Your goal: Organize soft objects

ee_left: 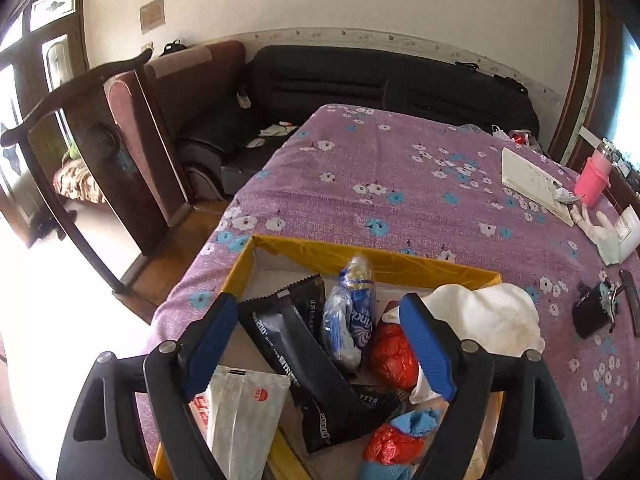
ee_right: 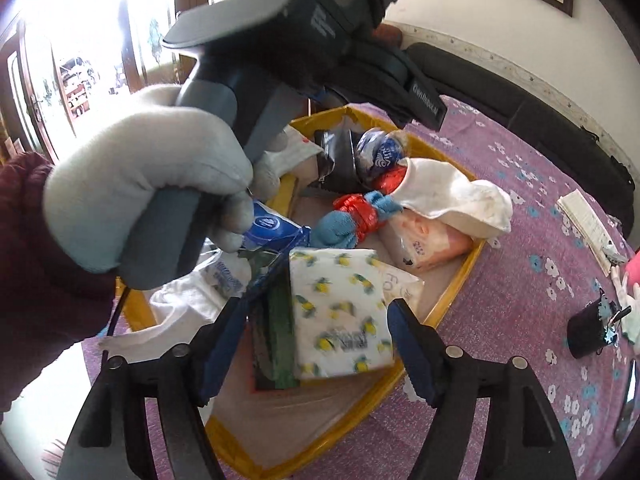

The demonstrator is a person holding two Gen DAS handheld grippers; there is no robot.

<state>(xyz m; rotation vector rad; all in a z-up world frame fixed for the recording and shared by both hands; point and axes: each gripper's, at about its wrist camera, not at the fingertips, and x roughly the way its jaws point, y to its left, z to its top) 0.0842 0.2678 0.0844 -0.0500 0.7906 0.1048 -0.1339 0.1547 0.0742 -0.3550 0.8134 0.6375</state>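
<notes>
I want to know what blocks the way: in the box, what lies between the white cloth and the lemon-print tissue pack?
In the right wrist view, a pink-and-white soft pack lies between the white cloth and the lemon-print tissue pack, partly under the cloth.

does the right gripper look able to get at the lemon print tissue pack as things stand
Probably yes. The right gripper is open with the lemon print tissue pack lying on top between its fingers, nothing over it. The gloved left hand sits off to the side.
</notes>
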